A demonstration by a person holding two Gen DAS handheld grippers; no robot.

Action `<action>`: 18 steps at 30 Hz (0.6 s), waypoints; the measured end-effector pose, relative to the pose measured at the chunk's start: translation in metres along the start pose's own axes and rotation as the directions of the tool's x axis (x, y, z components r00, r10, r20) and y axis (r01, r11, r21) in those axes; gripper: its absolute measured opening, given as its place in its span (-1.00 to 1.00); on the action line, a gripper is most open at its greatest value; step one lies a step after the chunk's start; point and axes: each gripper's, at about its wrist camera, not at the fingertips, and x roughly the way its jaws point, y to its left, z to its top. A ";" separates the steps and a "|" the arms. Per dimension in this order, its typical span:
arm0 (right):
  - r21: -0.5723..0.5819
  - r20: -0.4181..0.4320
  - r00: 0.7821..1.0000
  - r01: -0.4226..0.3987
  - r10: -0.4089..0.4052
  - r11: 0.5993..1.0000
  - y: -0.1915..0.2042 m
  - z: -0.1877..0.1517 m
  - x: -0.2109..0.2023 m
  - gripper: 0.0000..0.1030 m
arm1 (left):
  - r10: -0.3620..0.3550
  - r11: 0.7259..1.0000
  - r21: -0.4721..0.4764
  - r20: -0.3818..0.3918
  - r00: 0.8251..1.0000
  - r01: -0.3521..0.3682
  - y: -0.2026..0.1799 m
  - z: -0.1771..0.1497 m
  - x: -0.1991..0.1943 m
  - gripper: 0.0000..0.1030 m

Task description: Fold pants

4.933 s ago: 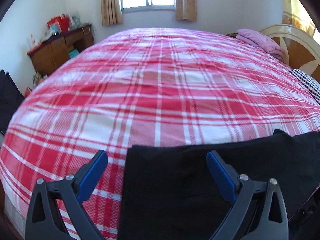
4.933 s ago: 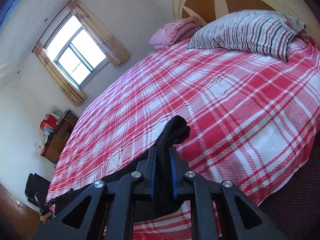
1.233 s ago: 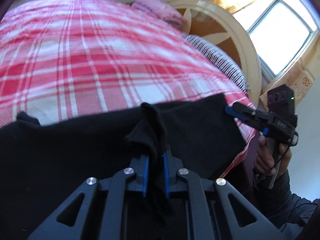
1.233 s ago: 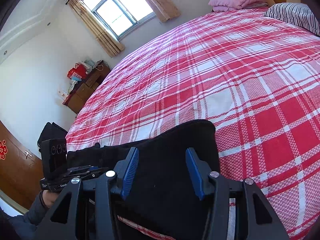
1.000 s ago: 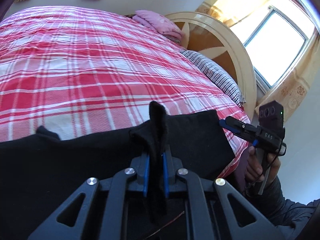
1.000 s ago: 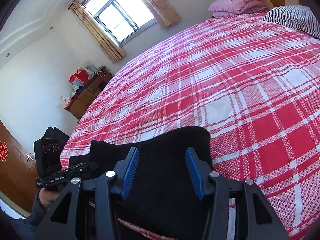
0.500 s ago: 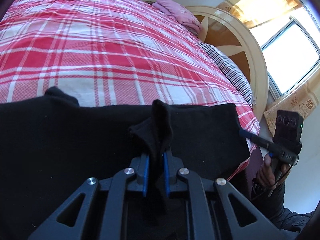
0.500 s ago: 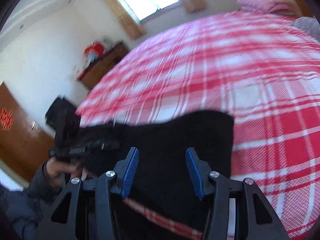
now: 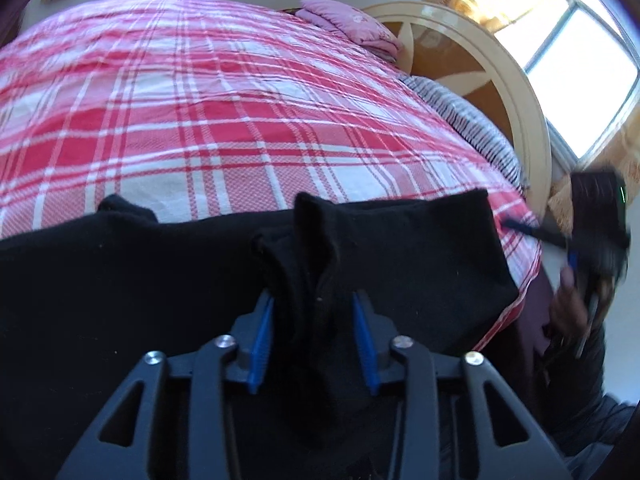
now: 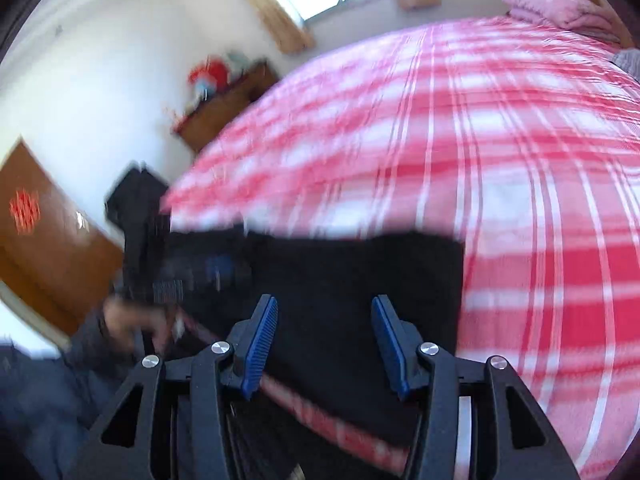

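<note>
The black pants (image 9: 404, 256) lie along the near edge of the red plaid bed (image 9: 224, 120). My left gripper (image 9: 312, 320) has its jaws parted with a bunched fold of the pants still standing between them. My right gripper (image 10: 324, 320) is open and empty over the right end of the pants (image 10: 352, 280). The right wrist view is blurred by motion. The right gripper also shows in the left wrist view (image 9: 532, 232), just off the pants' right edge. The left gripper shows blurred in the right wrist view (image 10: 216, 268).
A pink folded blanket (image 9: 348, 24) and a striped pillow (image 9: 468, 120) lie by the curved headboard (image 9: 480, 60). A wooden dresser (image 10: 224, 108) stands by the far wall, and a wooden door (image 10: 44, 248) is at the left. A dark bag (image 10: 136, 196) sits near it.
My left gripper's jaws have opened from shut on the pants fold. My right gripper has swung quickly left, staying open over the pants' right end.
</note>
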 end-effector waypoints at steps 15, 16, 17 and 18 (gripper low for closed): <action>0.096 -0.035 0.993 -0.109 0.112 0.989 -0.017 -0.022 -0.030 0.17 | 0.083 0.994 0.075 0.023 0.996 -0.084 -0.004 -0.007 -0.012 0.31; 0.074 -0.070 0.990 -0.118 0.123 0.990 -0.011 -0.029 -0.027 0.17 | 0.083 0.994 0.071 0.024 0.996 -0.085 -0.003 -0.007 -0.012 0.31; 0.050 -0.106 0.988 -0.107 0.111 0.993 -0.004 -0.037 -0.021 0.17 | 0.085 0.994 0.066 0.026 0.996 -0.087 -0.002 -0.007 -0.013 0.31; 0.021 -0.158 0.984 -0.075 0.078 0.997 0.000 -0.045 -0.013 0.17 | 0.089 0.994 0.064 0.030 0.996 -0.091 -0.001 -0.007 -0.014 0.31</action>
